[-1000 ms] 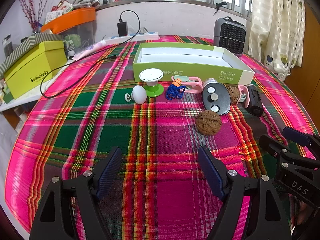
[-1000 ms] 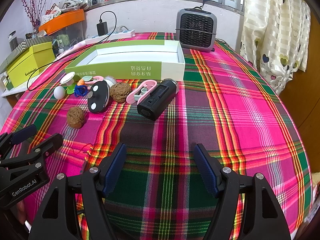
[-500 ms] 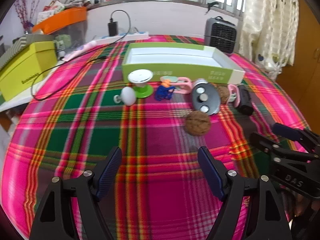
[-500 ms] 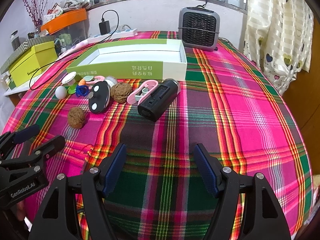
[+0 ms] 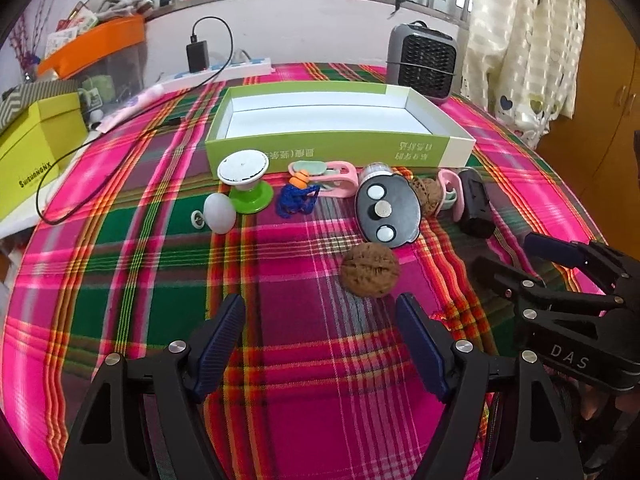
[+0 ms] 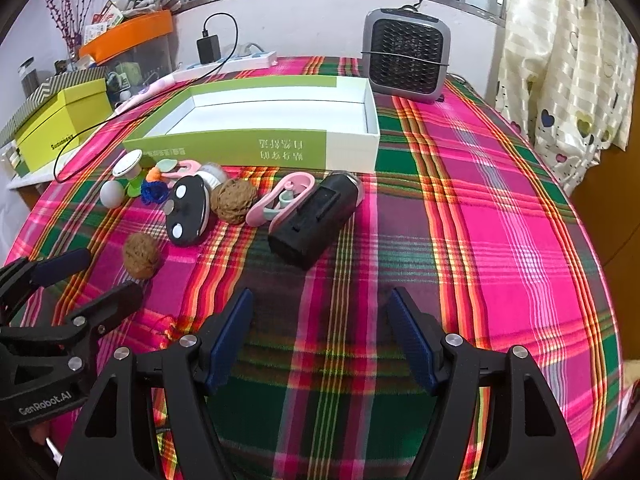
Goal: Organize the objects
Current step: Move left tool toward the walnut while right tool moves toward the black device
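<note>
An empty green-and-white box (image 5: 336,120) (image 6: 272,120) lies open on the plaid table. In front of it lies a row of small objects: a white egg (image 5: 219,213), a green-and-white stand (image 5: 244,176), a blue string toy (image 5: 296,196), pink clips (image 5: 332,176) (image 6: 280,200), a black oval device (image 5: 386,210) (image 6: 187,210), two walnuts (image 5: 370,270) (image 6: 233,201) (image 6: 140,256) and a black box-like device (image 5: 474,204) (image 6: 316,220). My left gripper (image 5: 320,340) is open and empty, just short of the near walnut. My right gripper (image 6: 320,338) is open and empty, below the black device.
A grey fan heater (image 6: 406,60) stands behind the box. A yellow-green box (image 5: 36,156), an orange-lidded bin (image 5: 96,48), a power strip with charger and cable (image 5: 216,68) sit at the left. A curtain (image 6: 568,60) hangs at the right.
The left gripper has moved forward and slightly right toward the near walnut. The right gripper has crept forward a little. Both stay open.
</note>
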Demonstrator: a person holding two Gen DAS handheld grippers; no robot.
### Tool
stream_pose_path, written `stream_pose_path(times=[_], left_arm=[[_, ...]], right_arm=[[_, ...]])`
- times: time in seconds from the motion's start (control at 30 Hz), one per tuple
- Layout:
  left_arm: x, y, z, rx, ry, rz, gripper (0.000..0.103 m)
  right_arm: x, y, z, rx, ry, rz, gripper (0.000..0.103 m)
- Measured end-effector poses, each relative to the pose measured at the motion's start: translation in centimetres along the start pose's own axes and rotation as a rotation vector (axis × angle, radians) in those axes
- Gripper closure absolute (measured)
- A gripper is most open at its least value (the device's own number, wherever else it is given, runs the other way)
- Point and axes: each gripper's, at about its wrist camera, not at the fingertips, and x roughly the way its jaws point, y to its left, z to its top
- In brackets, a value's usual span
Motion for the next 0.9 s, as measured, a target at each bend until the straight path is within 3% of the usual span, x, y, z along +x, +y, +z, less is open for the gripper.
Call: stream_pose_path(times=[0.33, 0.67, 0.9], left_arm=[[0.9, -0.7, 1.0, 0.031, 0.014, 0.046, 0.026], [1.2, -0.2, 1.4, 0.02, 0.015, 0.046, 0.027], [1.1, -0.1, 1.4, 0.02, 0.012, 0.042, 0.028]], right_arm=[[1.1, -0.7, 1.5, 0.024, 0.016, 0.009, 0.033], [1.6, -1.5, 2.5, 0.048, 0.023, 0.025, 0.033], [1.2, -3.3, 2.1, 0.06, 0.031, -0.026, 0.036]])
